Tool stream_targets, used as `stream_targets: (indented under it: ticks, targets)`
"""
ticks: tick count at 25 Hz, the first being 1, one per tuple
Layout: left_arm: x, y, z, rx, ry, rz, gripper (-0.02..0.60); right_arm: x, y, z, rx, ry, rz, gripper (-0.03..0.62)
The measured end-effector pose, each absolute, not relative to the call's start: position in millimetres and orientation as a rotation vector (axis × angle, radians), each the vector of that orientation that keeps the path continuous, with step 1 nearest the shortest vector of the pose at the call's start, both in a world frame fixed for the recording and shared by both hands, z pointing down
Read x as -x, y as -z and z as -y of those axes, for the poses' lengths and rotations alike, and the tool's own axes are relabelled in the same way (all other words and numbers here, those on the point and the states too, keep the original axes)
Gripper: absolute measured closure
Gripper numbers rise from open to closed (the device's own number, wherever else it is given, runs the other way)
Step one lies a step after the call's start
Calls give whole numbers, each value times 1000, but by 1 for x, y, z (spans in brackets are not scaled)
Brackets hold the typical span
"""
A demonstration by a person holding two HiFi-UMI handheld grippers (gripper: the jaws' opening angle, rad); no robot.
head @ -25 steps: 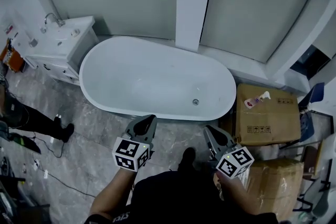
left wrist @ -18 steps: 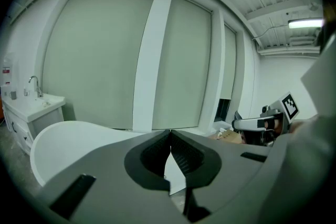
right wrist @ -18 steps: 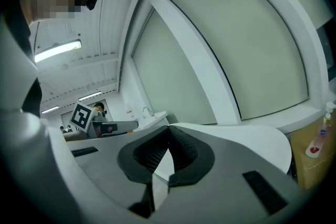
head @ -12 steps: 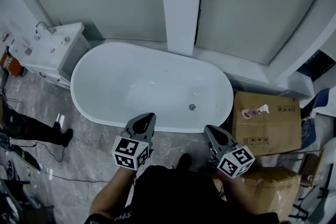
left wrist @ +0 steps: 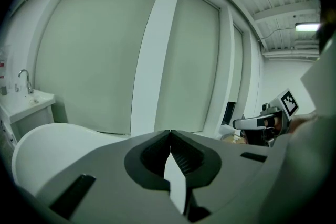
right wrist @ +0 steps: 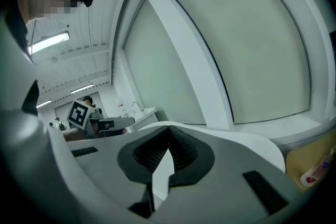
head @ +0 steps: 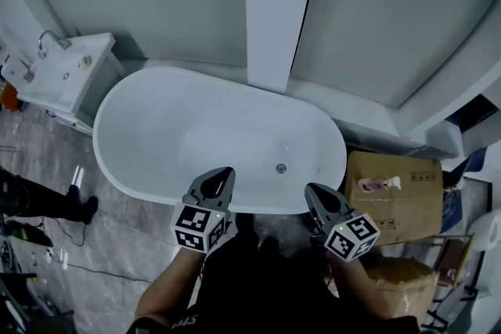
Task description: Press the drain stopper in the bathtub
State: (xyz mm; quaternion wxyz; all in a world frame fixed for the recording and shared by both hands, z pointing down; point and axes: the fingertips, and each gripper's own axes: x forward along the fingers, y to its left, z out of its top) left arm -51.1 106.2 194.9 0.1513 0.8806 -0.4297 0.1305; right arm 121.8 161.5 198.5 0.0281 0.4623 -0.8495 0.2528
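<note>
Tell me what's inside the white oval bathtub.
Only a small round metal drain stopper shows, on the floor of the white oval bathtub toward its right end; the rest looks bare. The left claw hides part of the near wall.

Drain stopper [head: 281,167]: a tiny dot, its state unreadable

The grey marbled floor [head: 117,246] you stand on fills the lower left of the head view. The white bathtub [head: 156,121] stands on it at centre, with a white sink cabinet [head: 59,78] just beside its upper-left end. Two cardboard boxes [head: 407,207] [head: 399,281] sit at lower right. The thin dark line at lower left is probably a cable [head: 94,271].
</note>
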Motion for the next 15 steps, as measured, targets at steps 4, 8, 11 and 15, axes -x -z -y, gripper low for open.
stream_targets:
  ticks: [4,8,11,15]
  targets:
    - [62,-196,-59,-2536,-338,1224,568,-113,-195,-116,-1440,-754,2583,580]
    - [73,-195,-22,-2555,-320,1194,568,-97,-189,-78,-1441,-718,2582,580]
    - [77,-195,-6,-2557,-308,1179,568,-89,-190,-62,-1442,-725,2577,580]
    - [78,-197,7,-2528,-292,1188,568,-89,-197,-52,-1439,-775,2542,580]
